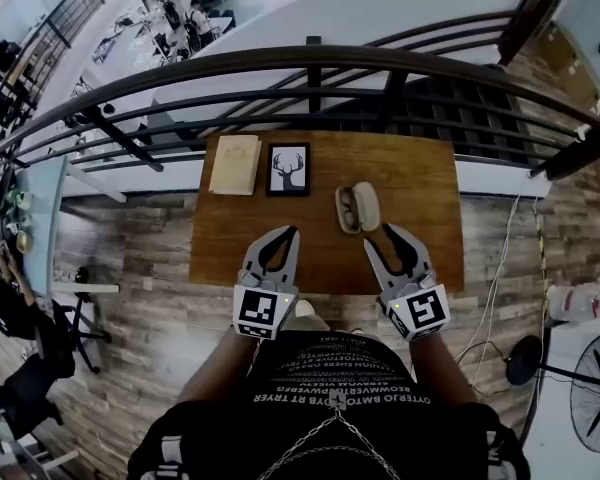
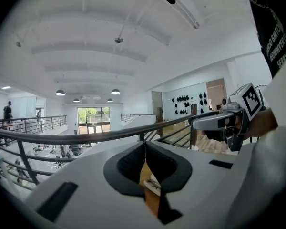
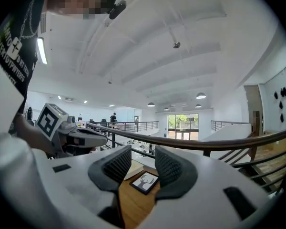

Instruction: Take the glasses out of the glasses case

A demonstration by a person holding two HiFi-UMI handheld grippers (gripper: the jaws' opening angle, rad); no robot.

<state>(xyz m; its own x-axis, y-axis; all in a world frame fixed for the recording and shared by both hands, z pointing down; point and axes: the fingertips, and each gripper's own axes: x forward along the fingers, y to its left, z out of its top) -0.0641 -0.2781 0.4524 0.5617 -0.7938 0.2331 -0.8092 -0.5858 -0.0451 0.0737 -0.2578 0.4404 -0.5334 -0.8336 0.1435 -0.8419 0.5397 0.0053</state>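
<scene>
Left tool (image 1: pixel 291 234) tips together, right tool (image 1: pixel 378 234) parted, both empty; glasses case (image 1: pixel 358 208) lengthwise away from person.

- The table (image 1: pixel 420 253) has bare wood all along its near side, so the left gripper (image 1: pixel 289 232) and the right gripper (image 1: pixel 378 235) have room to move there.
- The glasses case (image 1: pixel 358 208) lies open just past the right gripper, easy to reach from above.
- A book (image 1: pixel 235 164) and a deer picture (image 1: pixel 288 169) fill the far left corner.
- A railing (image 1: pixel 310 63) blocks the far side.
</scene>
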